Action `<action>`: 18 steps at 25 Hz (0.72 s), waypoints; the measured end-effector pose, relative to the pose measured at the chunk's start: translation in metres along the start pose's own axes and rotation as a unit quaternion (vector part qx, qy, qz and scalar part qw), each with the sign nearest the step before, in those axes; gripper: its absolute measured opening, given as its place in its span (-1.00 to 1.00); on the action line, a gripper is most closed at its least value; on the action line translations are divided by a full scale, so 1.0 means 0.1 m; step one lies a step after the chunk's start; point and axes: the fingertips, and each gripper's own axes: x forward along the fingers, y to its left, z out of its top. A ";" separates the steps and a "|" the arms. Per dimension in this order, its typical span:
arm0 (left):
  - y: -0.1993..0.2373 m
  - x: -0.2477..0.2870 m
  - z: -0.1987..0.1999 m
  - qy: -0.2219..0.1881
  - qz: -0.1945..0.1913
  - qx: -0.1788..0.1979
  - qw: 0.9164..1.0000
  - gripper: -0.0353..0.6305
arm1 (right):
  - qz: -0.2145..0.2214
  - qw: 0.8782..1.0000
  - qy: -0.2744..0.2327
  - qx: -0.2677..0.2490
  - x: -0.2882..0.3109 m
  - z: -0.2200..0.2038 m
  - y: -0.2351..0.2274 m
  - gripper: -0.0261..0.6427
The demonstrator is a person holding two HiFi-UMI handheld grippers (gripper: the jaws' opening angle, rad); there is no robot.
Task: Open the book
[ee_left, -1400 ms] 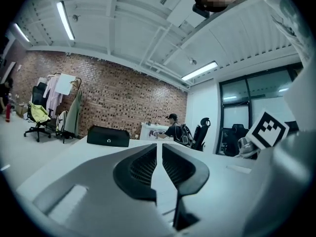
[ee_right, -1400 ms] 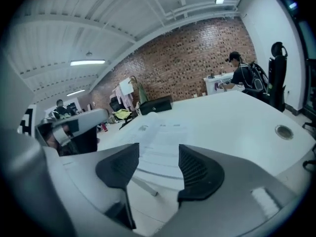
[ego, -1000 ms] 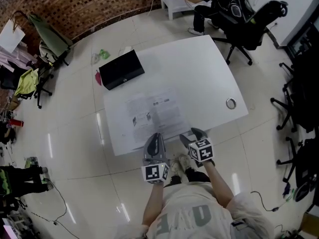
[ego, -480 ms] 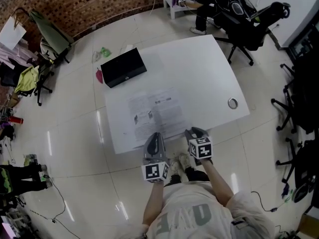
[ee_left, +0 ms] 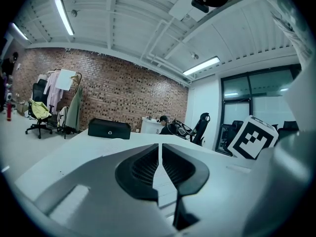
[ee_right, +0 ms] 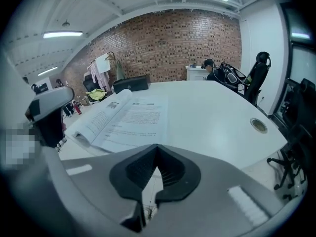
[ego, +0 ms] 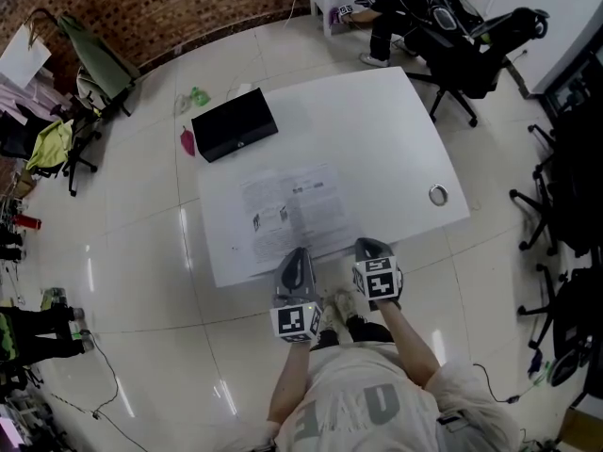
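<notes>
White book [ego: 287, 217] — just beyond fingers [ego: 295, 267].

Glossy pale tiled floor [ego: 141, 252] all round; brick wall [ego: 160, 8] far ahead of the left hand-held gripper [ego: 299, 252], clothes rack [ee_left: 61, 90] ahead-left; black office chairs [ego: 480, 50] off right; strip lights [ee_left: 64, 16] overhead.

One white table [ego: 377, 121] bears one open book [ego: 292, 210] and one black case [ego: 233, 126], and has one round metal grommet [ego: 437, 195] set in it. Two grippers show: one left gripper [ego: 300, 251], one right gripper [ego: 369, 246]. One person [ego: 396, 3] sits beyond.
</notes>
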 end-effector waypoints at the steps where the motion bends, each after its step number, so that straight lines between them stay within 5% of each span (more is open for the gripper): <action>1: -0.02 0.00 -0.01 0.002 -0.002 0.000 1.000 -0.77 | 0.003 1.000 -0.005 0.000 -0.03 0.04 0.02 -0.92; 4: -0.10 0.05 -0.14 0.028 -0.011 0.015 0.999 -0.77 | 0.017 0.999 -0.029 -0.001 -0.14 0.18 0.10 -0.92; 7: -0.15 0.12 -0.34 0.066 -0.013 0.043 0.997 -0.55 | 0.035 0.998 -0.052 -0.012 -0.24 0.32 0.22 -0.92; 18: -0.52 0.31 -0.63 0.109 -0.080 0.101 0.986 -0.43 | 0.086 0.992 -0.090 -0.012 -0.39 0.66 0.49 -0.92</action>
